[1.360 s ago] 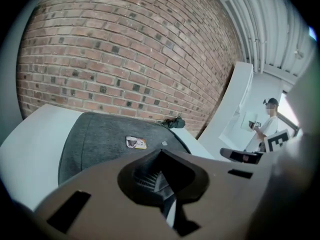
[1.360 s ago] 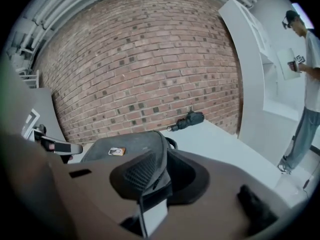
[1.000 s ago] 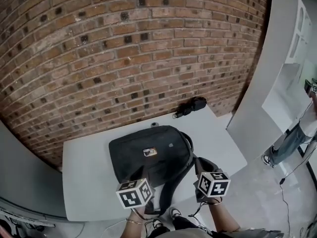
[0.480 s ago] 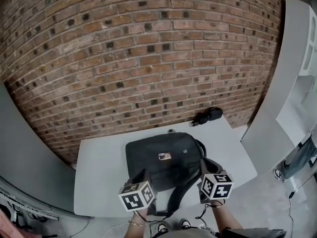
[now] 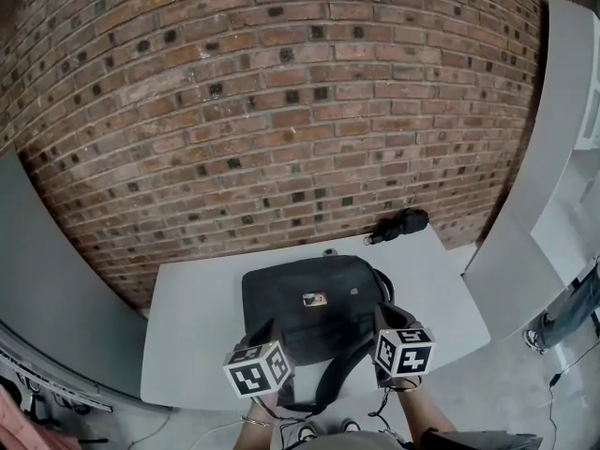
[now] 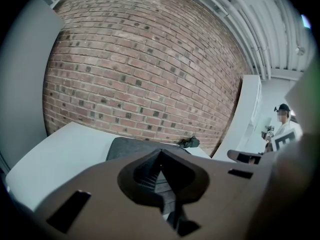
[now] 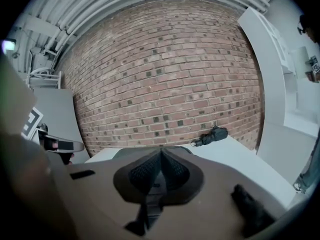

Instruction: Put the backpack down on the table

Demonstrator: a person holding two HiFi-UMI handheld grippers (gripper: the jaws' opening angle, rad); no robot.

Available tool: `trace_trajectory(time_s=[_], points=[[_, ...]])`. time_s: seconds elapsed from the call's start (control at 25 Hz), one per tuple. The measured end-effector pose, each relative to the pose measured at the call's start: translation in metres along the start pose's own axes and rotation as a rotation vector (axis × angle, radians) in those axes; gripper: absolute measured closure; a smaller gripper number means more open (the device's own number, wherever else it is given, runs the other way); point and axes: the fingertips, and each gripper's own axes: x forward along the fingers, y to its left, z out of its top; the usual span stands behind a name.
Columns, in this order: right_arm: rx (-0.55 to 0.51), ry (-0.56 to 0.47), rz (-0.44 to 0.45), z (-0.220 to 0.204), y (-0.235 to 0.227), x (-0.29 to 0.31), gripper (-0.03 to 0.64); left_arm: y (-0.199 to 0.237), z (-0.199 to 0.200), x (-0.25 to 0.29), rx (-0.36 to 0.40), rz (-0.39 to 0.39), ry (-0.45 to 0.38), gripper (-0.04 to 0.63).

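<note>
The backpack (image 5: 314, 303) lies flat on the white table (image 5: 192, 322), directly ahead of both pairs of jaws. It is dark grey, with 1 small tan patch (image 5: 314, 299) on its upper face.

The left gripper (image 5: 266, 332) has its jaws clenched. In the left gripper view (image 6: 160, 152) the 2 tips meet and nothing shows pinched between them. The backpack (image 6: 132, 146) sits just beyond those tips and a little to their left, resting on the table (image 6: 60, 154).

The right gripper (image 5: 384, 318) also has its jaws shut tight. In the right gripper view (image 7: 161, 151) the tips touch with nothing visibly gripped. The backpack (image 7: 131, 152) shows as a low dark shape just past them.

In the head view, both sets of jaws reach the near edge of the backpack, 1 at each near corner. Between the 2 grippers, the backpack's straps (image 5: 334, 375) trail off the near edge of the table, below and behind the jaw tips.

Farther beyond the jaws and to their right, a small black bundle (image 5: 401, 223) lies at the far corner of the table, well apart from the backpack. It also shows in the left gripper view (image 6: 189, 143) and the right gripper view (image 7: 212, 134). A brick wall (image 5: 281, 111) rises behind the table.
</note>
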Motion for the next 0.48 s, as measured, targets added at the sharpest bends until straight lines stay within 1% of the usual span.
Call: trace_trajectory(time_s=[0.16,0.48], points=[[-0.013,0.003,-0.008,0.0012,-0.0050,0.0000,0.586,0.0013,-0.0012,0.0038,-0.026,-0.001,0.001,0.583],[-0.011,0.016,0.005,-0.0004,-0.0060,0.0021,0.586,0.0007,-0.0035,0.0087,-0.037,-0.004,0.009,0.583]])
